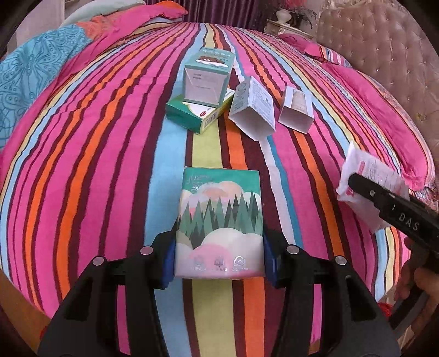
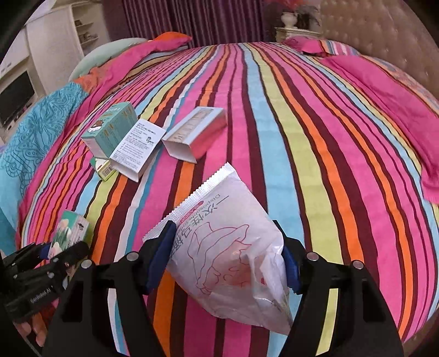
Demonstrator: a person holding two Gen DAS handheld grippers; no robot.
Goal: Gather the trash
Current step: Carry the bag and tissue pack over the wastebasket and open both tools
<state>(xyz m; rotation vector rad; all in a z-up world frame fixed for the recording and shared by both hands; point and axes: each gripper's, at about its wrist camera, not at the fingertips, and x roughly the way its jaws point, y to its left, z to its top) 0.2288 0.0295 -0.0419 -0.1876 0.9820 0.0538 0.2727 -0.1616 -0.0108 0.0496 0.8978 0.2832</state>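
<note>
My left gripper (image 1: 219,258) is shut on a tissue pack (image 1: 219,219) printed with green trees, held over the striped bedspread (image 1: 109,164). My right gripper (image 2: 227,261) is shut on a white plastic packet (image 2: 227,247) with red line drawings; it also shows at the right of the left wrist view (image 1: 367,181). Further out on the bed lie a teal box (image 1: 208,77) stacked on a green box (image 1: 197,112), an open grey-white carton (image 1: 253,107) and a small white open carton (image 1: 296,109). The tissue pack shows at lower left of the right wrist view (image 2: 70,230).
A tufted beige headboard (image 1: 384,49) and pink pillows (image 2: 397,115) are at the right. A folded blue and pink quilt (image 1: 30,82) lies at the left. White cabinets (image 2: 55,46) and purple curtains (image 2: 192,19) stand behind the bed.
</note>
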